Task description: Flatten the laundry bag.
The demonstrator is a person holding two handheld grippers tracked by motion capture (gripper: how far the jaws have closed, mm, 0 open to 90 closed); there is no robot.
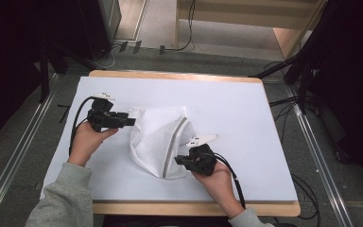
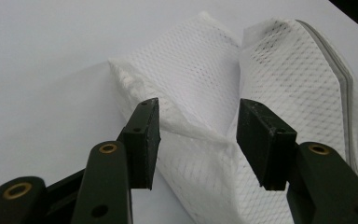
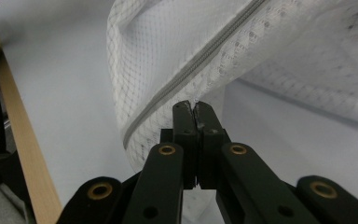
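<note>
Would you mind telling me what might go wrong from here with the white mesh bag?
1. The right tongs pinch only a thin edge of the white mesh zip bag near its grey zipper; a pull may slip it free.
2. The left tongs stand open around a fold, so the bag may sag or twist.

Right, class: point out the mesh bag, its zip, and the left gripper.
mesh bag (image 1: 149,137), high view, on the white netting left of the zip
zip (image 3: 193,67), right gripper view, on the grey band
left gripper (image 2: 198,140), left gripper view, between its open tips
</note>
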